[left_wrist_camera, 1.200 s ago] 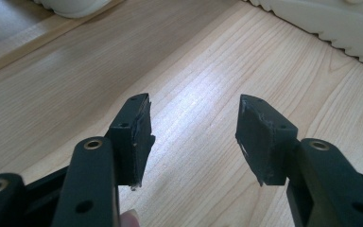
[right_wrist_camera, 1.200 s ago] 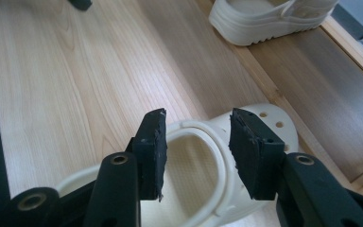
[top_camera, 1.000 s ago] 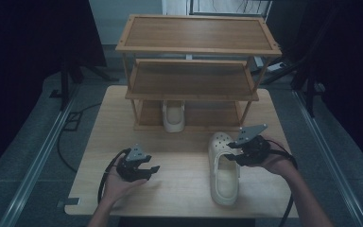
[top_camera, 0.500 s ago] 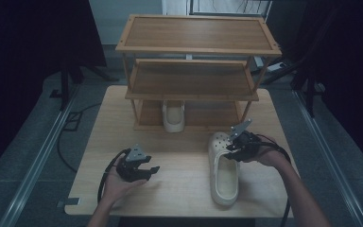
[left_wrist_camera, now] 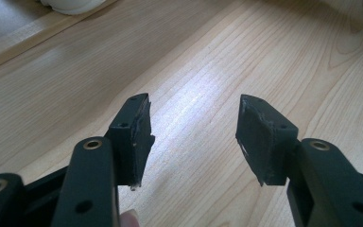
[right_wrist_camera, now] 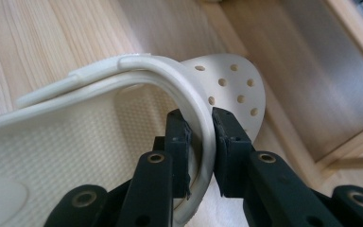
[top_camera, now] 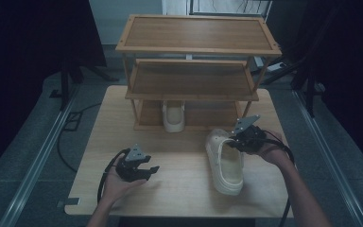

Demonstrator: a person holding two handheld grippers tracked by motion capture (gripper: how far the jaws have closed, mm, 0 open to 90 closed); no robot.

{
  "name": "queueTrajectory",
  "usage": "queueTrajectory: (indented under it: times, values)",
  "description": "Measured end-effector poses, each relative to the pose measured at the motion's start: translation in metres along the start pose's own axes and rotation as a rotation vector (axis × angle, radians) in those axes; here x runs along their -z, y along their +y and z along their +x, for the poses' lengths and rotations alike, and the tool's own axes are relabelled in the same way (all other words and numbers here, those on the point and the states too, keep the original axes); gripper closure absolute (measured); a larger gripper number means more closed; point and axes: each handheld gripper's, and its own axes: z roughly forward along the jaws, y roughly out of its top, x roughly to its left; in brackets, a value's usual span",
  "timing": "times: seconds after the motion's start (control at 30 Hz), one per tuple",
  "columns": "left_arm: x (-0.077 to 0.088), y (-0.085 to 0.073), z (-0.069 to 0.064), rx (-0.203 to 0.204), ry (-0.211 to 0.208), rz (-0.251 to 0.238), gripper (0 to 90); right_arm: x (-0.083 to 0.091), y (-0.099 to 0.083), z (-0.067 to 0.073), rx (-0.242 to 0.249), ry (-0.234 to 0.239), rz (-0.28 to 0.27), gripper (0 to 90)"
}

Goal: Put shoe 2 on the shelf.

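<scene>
A white perforated clog (top_camera: 228, 165) lies on the wooden table (top_camera: 179, 194), toe toward the rack. My right gripper (top_camera: 234, 141) reaches it from the right at the toe end. In the right gripper view its jaws have just been closing and stand on either side of the clog's (right_wrist_camera: 75, 137) upper rim, with the right gripper's (right_wrist_camera: 201, 137) pads against that rim. My left gripper (top_camera: 147, 170) rests low over the table at the front left. It is open, and bare wood shows between the left gripper's (left_wrist_camera: 194, 137) jaws.
A three-tier wooden shoe rack (top_camera: 194, 49) stands at the back of the table. A second white clog (top_camera: 174, 118) sits on its bottom shelf, heel outward. Black cables trail from both grippers toward the table's front edge.
My right gripper has moved left and slightly down onto the clog's rim, and its jaws have closed around it. The left gripper has stayed put.
</scene>
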Motion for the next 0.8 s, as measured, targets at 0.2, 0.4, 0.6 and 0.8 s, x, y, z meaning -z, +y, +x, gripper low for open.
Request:
queueTrajectory:
  times: [0.2, 0.4, 0.6, 0.8]
  values:
    - [0.0, 0.0, -0.002, -0.003, -0.007, -0.003, 46.1, 0.001, 0.021, -0.002, 0.018, -0.054, -0.029, 77.3]
    - [0.002, 0.0, 0.0, 0.0, -0.009, -0.008, 46.1, -0.012, 0.04, -0.005, 0.016, -0.095, -0.052, 77.4]
    - [0.004, 0.0, 0.002, 0.013, -0.019, -0.025, 46.1, -0.034, 0.053, -0.012, 0.014, -0.137, -0.049, 77.3]
    - [0.006, -0.001, 0.005, 0.023, -0.019, -0.032, 46.1, -0.054, 0.06, -0.019, 0.002, -0.177, -0.05, 77.5]
